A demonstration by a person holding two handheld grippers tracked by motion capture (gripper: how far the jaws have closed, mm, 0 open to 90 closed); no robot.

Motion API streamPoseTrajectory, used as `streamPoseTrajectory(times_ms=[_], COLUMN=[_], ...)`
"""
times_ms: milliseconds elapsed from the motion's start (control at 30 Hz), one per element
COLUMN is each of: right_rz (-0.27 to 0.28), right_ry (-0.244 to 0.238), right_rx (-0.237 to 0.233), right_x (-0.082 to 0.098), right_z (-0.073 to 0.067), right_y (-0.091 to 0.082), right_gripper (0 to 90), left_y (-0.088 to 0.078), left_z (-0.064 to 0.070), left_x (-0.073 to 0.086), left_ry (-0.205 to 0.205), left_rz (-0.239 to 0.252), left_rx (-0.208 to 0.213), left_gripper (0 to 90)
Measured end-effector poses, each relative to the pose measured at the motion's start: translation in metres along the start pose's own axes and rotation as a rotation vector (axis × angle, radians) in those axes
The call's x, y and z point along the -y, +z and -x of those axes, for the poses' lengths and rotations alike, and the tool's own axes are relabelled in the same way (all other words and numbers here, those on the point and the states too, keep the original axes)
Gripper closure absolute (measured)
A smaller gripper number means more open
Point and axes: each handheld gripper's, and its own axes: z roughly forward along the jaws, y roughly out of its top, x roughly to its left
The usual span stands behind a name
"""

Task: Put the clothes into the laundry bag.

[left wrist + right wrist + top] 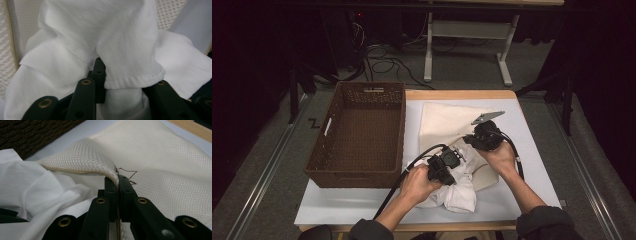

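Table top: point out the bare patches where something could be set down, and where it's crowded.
Free: the white table cover right of the cream mesh bag, and the front strip below the brown basket. The basket's floor is also bare. Crowded: the middle front, where the left gripper, right gripper and white cloth meet.

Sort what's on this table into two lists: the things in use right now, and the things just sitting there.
In use:
- white garment, bunched between the left gripper jaws
- cream mesh bag, its edge pinched by the right gripper, lifted over the garment

Just sitting there:
- brown wicker basket, apart from both grippers
- pale sheet covering the table
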Motion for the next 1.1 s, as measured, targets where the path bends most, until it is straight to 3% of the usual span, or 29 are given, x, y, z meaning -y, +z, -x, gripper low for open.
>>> streamPoseTrajectory(times_ms=[167, 600, 800, 867, 967, 1100], right_rz=[0.005, 0.008, 0.006, 0.006, 0.005, 0.005], right_ry=[-0.006, -0.028, -0.035, -0.029, -0.025, -0.019], right_rx=[-0.009, -0.014, -0.016, -0.015, -0.016, -0.014], right_x=[0.000, 0.001, 0.001, 0.002, 0.004, 0.006], right_z=[-0.003, -0.009, -0.009, -0.009, -0.008, -0.006], right_y=[-0.001, -0.005, -0.005, -0.005, -0.006, -0.006], right_gripper=[87.9, 87.8, 87.8, 87.8, 87.8, 87.8], left_y=[0.002, 0.008, 0.013, 0.013, 0.015, 0.017], left_z=[-0.008, -0.029, -0.036, -0.034, -0.023, -0.013], left_x=[-0.005, -0.019, -0.022, -0.022, -0.021, -0.017], left_ry=[-0.044, -0.177, -0.206, -0.201, -0.152, -0.121], left_rz=[0.033, 0.102, 0.116, 0.107, 0.081, 0.048], left_rx=[-0.023, -0.078, -0.125, -0.117, -0.090, -0.066], left_gripper=[76.4, 77.0, 75.1, 70.4, 56.2, 43.0])
